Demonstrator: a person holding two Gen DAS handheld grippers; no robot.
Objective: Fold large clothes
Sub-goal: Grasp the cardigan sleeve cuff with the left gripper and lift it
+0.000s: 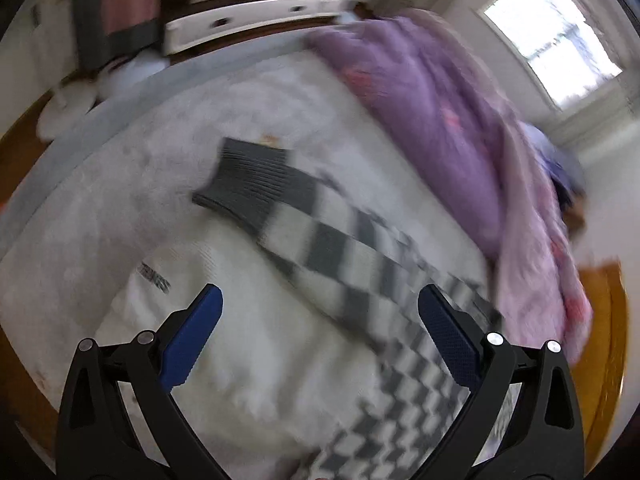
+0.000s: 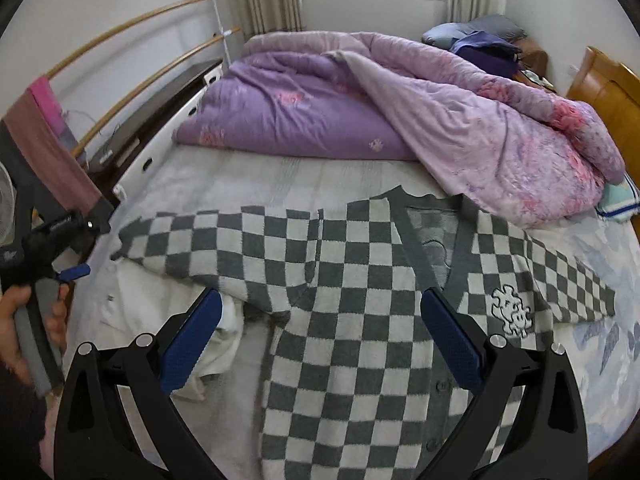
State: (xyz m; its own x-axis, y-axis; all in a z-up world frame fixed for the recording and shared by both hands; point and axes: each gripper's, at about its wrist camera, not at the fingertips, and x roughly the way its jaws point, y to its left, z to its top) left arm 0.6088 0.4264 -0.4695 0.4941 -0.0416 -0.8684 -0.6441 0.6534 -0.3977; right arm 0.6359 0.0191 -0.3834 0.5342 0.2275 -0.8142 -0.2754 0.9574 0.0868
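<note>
A grey-and-white checkered cardigan (image 2: 352, 340) lies spread face up on the bed, both sleeves out to the sides. Its left sleeve (image 1: 320, 240) with a dark ribbed cuff shows blurred in the left wrist view. My left gripper (image 1: 320, 300) is open and empty, above white fabric near that sleeve. It also shows in the right wrist view (image 2: 74, 272), held at the bed's left edge. My right gripper (image 2: 322, 304) is open and empty, above the cardigan's chest.
A purple quilt (image 2: 360, 112) is heaped across the far half of the bed. White garments (image 2: 216, 340) lie under the cardigan's left side. A wooden headboard (image 2: 604, 88) stands at right, a drying rack (image 2: 132, 60) and drawers at left.
</note>
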